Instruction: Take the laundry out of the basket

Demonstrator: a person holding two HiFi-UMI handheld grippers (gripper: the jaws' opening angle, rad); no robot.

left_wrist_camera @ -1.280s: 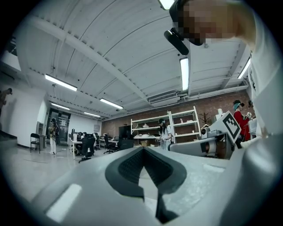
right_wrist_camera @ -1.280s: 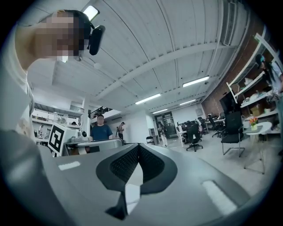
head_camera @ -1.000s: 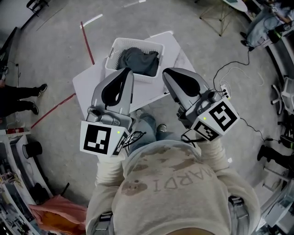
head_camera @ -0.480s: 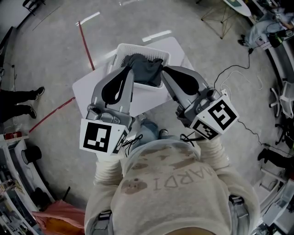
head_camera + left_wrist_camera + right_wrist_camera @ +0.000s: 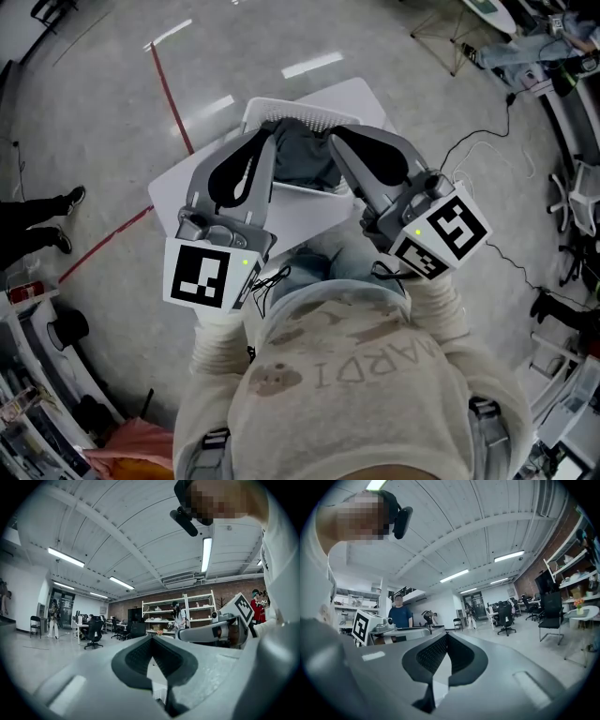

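**Hovering at the basket, nothing gripped yet**

Dark grey crumpled laundry (image 5: 305,155) lies in the white slatted plastic basket (image 5: 314,189), which stands on the white square bench (image 5: 173,187). The left gripper (image 5: 265,142) and right gripper (image 5: 336,142) point at the basket from the near side, one at each flank of the cloth. Each has its jaws together and empty. The approach seems to be the step in hand. Next, a gripper must part its jaws, dip into the cloth and close on a fold.
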